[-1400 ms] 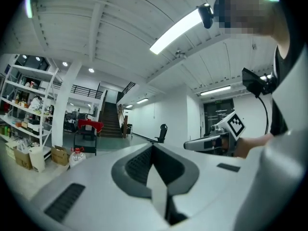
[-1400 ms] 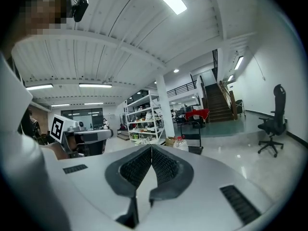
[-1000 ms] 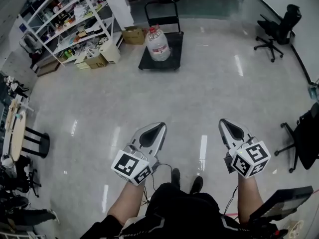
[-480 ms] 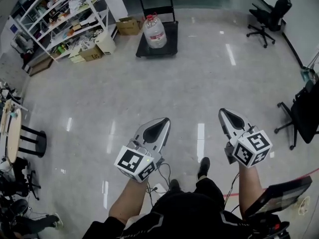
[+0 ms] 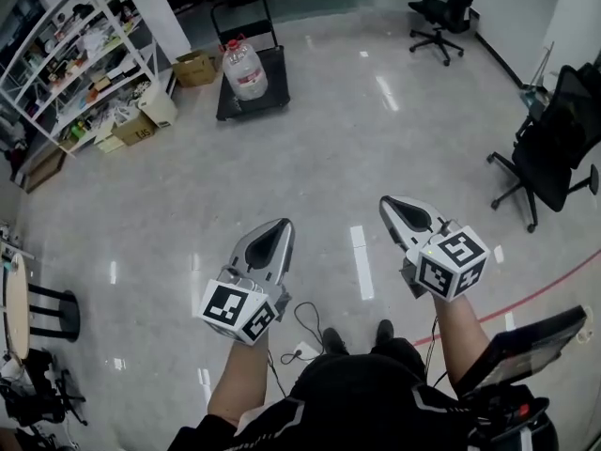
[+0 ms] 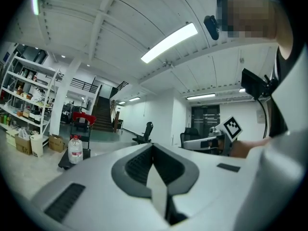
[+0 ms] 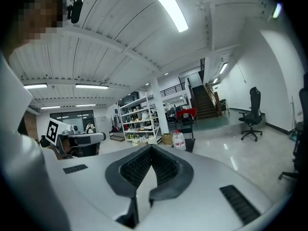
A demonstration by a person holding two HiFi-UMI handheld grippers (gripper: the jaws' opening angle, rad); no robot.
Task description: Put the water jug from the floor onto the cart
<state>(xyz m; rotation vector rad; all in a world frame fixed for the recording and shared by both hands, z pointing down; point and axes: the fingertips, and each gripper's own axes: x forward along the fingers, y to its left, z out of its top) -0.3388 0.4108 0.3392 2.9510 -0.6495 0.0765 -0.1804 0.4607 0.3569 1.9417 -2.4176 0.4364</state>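
Note:
The clear water jug (image 5: 243,69) with a red cap stands upright on the black flat cart (image 5: 278,75) far across the floor, at the upper left of the head view. It also shows small in the left gripper view, the jug (image 6: 75,150) on the cart (image 6: 64,162), and in the right gripper view, the jug (image 7: 178,140) on the cart (image 7: 189,145). My left gripper (image 5: 284,223) and right gripper (image 5: 386,201) are held side by side in front of me, far from the cart. Both are shut with nothing between their jaws.
White shelves (image 5: 75,64) full of goods line the left wall, with cardboard boxes (image 5: 194,67) beside the cart. Black office chairs stand at the far right (image 5: 441,12) and near right (image 5: 549,130). A stool (image 5: 49,313) is at the left, a cable (image 5: 305,332) at my feet.
The cart and jug have shrunk and slid to the upper left as I drew away from them. Both grippers stay shut and empty, held in front of me.

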